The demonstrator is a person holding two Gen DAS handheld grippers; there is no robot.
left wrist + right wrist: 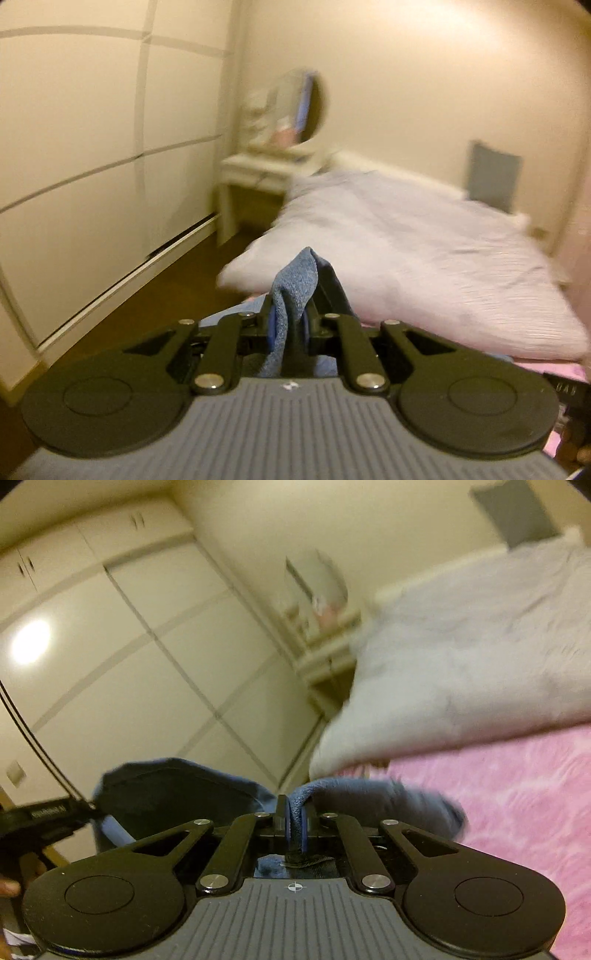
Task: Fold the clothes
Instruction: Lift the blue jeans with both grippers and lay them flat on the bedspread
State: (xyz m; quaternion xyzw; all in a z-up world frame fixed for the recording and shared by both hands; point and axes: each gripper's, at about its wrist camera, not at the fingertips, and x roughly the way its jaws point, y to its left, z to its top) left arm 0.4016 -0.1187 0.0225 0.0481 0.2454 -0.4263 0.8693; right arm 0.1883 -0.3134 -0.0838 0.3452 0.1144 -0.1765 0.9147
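A blue denim garment (pixel 295 280) is pinched in my left gripper (pixel 291 321), which is shut on a bunched fold of it; the cloth sticks up above the jaws and hangs down behind them. In the right wrist view my right gripper (pixel 293 812) is shut on a hemmed edge of the same blue garment (pixel 369 794), which spreads out to both sides, its dark inner side (pixel 173 790) to the left. Both grippers are raised above the bed with the garment lifted. The other gripper (pixel 48 812) shows at the left edge, held by a hand.
A bed with a pink cover (pixel 517 794) lies below, a pale lilac duvet (pixel 406 236) heaped on it. White wardrobe doors (pixel 92 147) line the left. A white dressing table with an oval mirror (pixel 303 107) stands at the far wall. A grey cushion (pixel 493 177) leans at the bedhead.
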